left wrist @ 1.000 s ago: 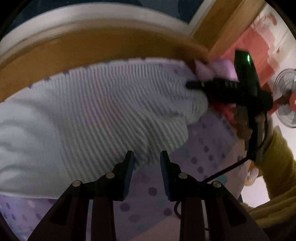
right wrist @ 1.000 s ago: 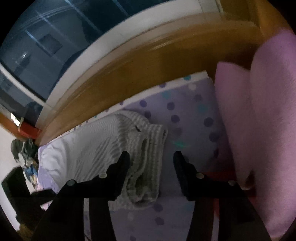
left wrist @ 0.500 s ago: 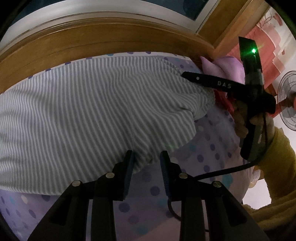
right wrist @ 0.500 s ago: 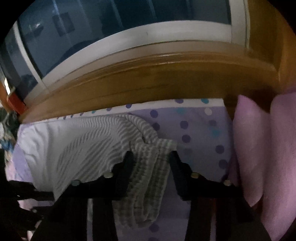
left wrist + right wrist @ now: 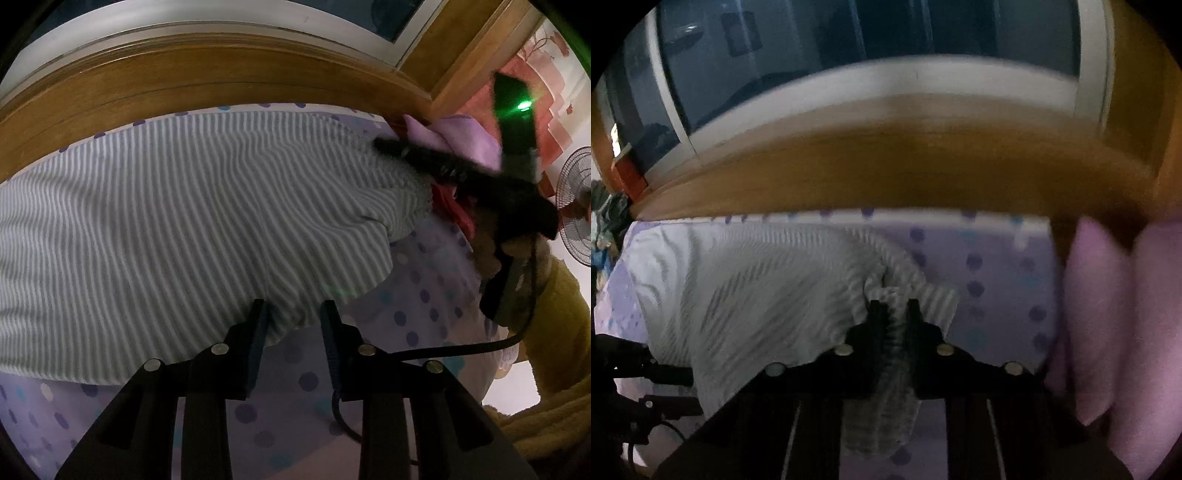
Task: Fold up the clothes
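Note:
A grey-and-white striped garment (image 5: 184,221) lies spread across a polka-dot bed sheet (image 5: 424,295). My left gripper (image 5: 293,317) hovers at its near hem, the fingers apart; the hem's edge lies between the tips and sheet shows in the gap. In the right wrist view my right gripper (image 5: 892,310) is closing its jaws on a bunched fold of the striped garment (image 5: 757,288), and the pads pinch the cloth. From the left wrist view the right gripper (image 5: 384,144) appears blurred at the garment's far right corner, held by a hand in a yellow sleeve (image 5: 554,332).
A wooden bed frame (image 5: 221,70) curves along the far side under a window (image 5: 886,37). Purple pillows (image 5: 1108,314) stand right of the garment. A black cable (image 5: 461,349) trails over the sheet. A fan (image 5: 576,206) stands beyond the bed.
The right gripper's jaws went from wide apart beside the bunched fold to pinched on it, and the gripper rolled upright. The left gripper kept still.

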`<state>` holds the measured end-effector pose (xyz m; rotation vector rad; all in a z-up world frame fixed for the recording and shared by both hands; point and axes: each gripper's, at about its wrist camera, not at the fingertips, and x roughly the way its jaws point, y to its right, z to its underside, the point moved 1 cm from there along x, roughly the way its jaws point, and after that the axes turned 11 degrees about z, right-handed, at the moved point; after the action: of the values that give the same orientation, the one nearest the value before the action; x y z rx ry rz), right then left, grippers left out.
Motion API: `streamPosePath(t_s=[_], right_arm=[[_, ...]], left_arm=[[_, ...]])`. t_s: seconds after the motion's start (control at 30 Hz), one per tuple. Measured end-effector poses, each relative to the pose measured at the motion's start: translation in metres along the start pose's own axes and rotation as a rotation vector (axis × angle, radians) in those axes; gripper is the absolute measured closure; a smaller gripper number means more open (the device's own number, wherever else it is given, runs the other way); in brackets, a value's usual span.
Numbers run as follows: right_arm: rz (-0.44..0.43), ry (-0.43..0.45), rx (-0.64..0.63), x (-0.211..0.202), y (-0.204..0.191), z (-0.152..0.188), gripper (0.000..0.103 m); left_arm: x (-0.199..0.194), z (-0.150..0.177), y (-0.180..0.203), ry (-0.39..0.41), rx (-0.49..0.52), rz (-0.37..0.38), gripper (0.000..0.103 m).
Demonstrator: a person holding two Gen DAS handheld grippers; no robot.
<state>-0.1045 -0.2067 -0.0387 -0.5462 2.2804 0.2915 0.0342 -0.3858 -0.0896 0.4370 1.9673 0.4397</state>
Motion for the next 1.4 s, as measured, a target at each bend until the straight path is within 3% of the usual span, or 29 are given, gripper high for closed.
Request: streamPosePath(t_s=[0.1, 0.23, 0.4, 0.53, 0.67, 0.73, 0.8, 0.93, 1.07, 1.13, 1.3, 1.4], right_arm=[[0.044, 0.047, 0.045, -0.003, 0.017, -0.018, 0.095], [0.079, -0.031, -0.015, 0.031, 0.022, -0.017, 0.096], [0.085, -0.041, 0.014, 0.047, 0.028, -0.013, 0.094], [0.046, -0.035, 0.086, 0.023, 0.045, -0.021, 0.082], [0.034, 0.026, 0.170, -0.029, 0.060, -0.004, 0.068], [-0.019, 0.011, 0.228, -0.044, 0.065, 0.012, 0.055], [-0.095, -0.028, 0.287, -0.052, 0.063, 0.031, 0.051], [-0.147, -0.141, 0.362, -0.024, 0.052, 0.053, 0.051], [-0.137, -0.133, 0.375, -0.006, 0.045, 0.061, 0.051], [-0.128, -0.124, 0.328, -0.002, 0.040, 0.057, 0.073], [-0.081, -0.073, 0.308, -0.037, 0.063, 0.056, 0.076], [-0.059, -0.157, 0.256, -0.017, 0.070, 0.060, 0.076]], left_arm=[[0.001, 0.000, 0.000, -0.002, 0.001, -0.004, 0.074], [0.001, -0.002, 0.001, -0.008, 0.008, -0.011, 0.074], [-0.002, -0.004, 0.001, -0.010, 0.001, -0.002, 0.074], [-0.014, -0.005, 0.006, 0.008, 0.021, 0.009, 0.073], [-0.030, -0.014, 0.004, 0.044, 0.062, 0.017, 0.073], [-0.031, -0.023, -0.003, 0.051, 0.056, 0.014, 0.074], [-0.030, -0.031, -0.010, 0.055, 0.043, 0.036, 0.074], [-0.009, -0.043, -0.022, 0.016, 0.042, 0.009, 0.073], [0.003, -0.042, -0.028, -0.020, 0.032, -0.003, 0.073], [0.004, -0.042, -0.027, -0.023, 0.038, -0.007, 0.073], [0.005, -0.045, -0.028, -0.024, 0.025, 0.005, 0.073], [0.005, -0.046, -0.031, -0.016, 0.006, 0.025, 0.074]])
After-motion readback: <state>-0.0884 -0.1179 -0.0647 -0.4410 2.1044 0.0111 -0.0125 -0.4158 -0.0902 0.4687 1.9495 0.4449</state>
